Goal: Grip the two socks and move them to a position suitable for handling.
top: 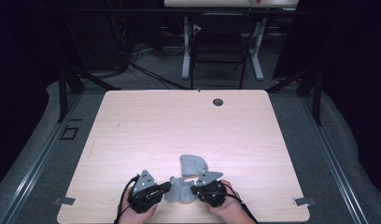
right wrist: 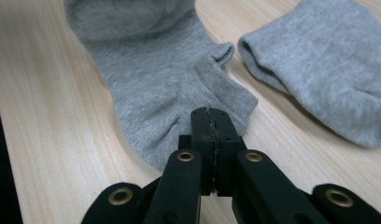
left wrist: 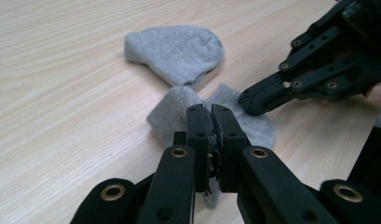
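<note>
Two grey socks lie at the near edge of the table (top: 132, 121), and the work in hand looks like pairing or folding them. The near sock (top: 180, 191) sits between the two grippers; the far sock (top: 193, 164) rests just beyond it, close to it but, as the right gripper view shows, with a strip of bare wood between. The left gripper (top: 166, 186) has its jaws closed tight on a fold of the near sock, cloth bunched up at its tips in the left gripper view, so that end is lifted a little off the wood. The right gripper (top: 194, 190) is also fully closed, its tips at the cuff edge of the same sock; from its own view the jaws seem to pinch the hem, though the cloth between them is too thin to be sure of. I judge the step to be the take-up: both ends of the near sock gripped before it is carried. The next move calls for lifting both hands together, keeping the sock taut, and laying it squarely over the far sock with cuffs and toes matched, without dragging the far one out of place.
</note>
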The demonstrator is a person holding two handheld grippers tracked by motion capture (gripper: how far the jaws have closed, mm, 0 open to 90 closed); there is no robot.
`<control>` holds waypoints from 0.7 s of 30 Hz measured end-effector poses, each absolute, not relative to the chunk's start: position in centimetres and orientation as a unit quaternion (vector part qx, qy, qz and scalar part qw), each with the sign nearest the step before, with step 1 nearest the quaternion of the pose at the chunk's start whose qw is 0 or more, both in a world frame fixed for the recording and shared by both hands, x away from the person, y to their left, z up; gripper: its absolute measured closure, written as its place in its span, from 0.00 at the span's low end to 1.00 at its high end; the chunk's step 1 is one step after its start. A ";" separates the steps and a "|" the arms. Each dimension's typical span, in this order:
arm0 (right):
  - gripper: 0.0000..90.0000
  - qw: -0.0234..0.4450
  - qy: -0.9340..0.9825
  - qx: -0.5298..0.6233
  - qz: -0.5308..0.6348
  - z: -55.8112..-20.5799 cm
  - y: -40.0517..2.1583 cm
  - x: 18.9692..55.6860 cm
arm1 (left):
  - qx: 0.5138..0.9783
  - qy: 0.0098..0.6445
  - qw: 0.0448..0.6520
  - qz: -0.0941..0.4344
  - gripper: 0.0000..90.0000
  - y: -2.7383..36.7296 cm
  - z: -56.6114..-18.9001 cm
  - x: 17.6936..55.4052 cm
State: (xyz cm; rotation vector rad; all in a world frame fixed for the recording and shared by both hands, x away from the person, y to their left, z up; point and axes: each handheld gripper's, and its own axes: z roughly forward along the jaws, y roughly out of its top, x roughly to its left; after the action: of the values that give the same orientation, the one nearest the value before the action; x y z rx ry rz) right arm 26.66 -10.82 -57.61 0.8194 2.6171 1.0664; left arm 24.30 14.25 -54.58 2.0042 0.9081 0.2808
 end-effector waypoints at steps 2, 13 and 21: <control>1.00 0.098 0.886 0.281 0.356 -57.5 -11.2 26.7 | 0.806 0.376 0.443 0.114 0.96 14.5 -54.6 24.4; 1.00 0.096 0.885 0.308 0.337 -57.1 -12.8 26.6 | 0.806 0.396 0.426 0.113 0.94 15.6 -55.0 24.8; 1.00 0.092 0.882 0.312 0.341 -57.0 -12.8 26.6 | 0.803 0.391 0.432 0.127 0.86 15.8 -54.8 25.0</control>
State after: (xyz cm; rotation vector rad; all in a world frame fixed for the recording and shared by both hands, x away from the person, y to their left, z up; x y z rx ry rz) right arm 26.62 -12.84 -57.05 0.9276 2.6187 1.0133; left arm 24.96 15.77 -54.79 2.0018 0.9755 0.3155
